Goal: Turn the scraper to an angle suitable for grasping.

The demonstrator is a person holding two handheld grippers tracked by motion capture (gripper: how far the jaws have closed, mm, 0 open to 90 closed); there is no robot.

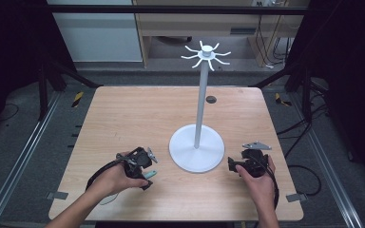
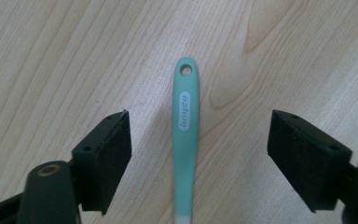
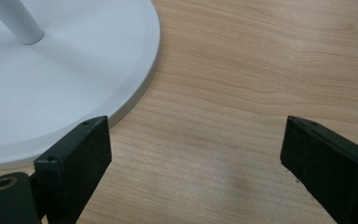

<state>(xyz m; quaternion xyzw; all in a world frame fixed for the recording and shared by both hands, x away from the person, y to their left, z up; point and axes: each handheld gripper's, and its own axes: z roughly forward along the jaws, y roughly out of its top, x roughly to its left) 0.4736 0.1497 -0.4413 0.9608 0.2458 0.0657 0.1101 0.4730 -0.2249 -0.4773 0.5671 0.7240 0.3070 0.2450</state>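
Observation:
A mint-green handle (image 2: 185, 135) with a hole at its tip and a white label lies flat on the wooden table. My left gripper (image 2: 198, 140) hangs over it, open, one jaw on each side, neither touching it. In the high view the handle's tip (image 1: 152, 174) pokes out beside the left gripper (image 1: 140, 164) at the front left. A white stand (image 1: 197, 142) with a round base, a tall pole and a ring of hooks on top rises from the table's middle. My right gripper (image 1: 241, 165) is open just right of the base (image 3: 74, 79), holding nothing.
The wooden table (image 1: 123, 114) has a small dark round hole (image 1: 211, 99) near its far edge. Black frame posts and cables stand on both sides of the table. A cabinet sits on the floor beyond.

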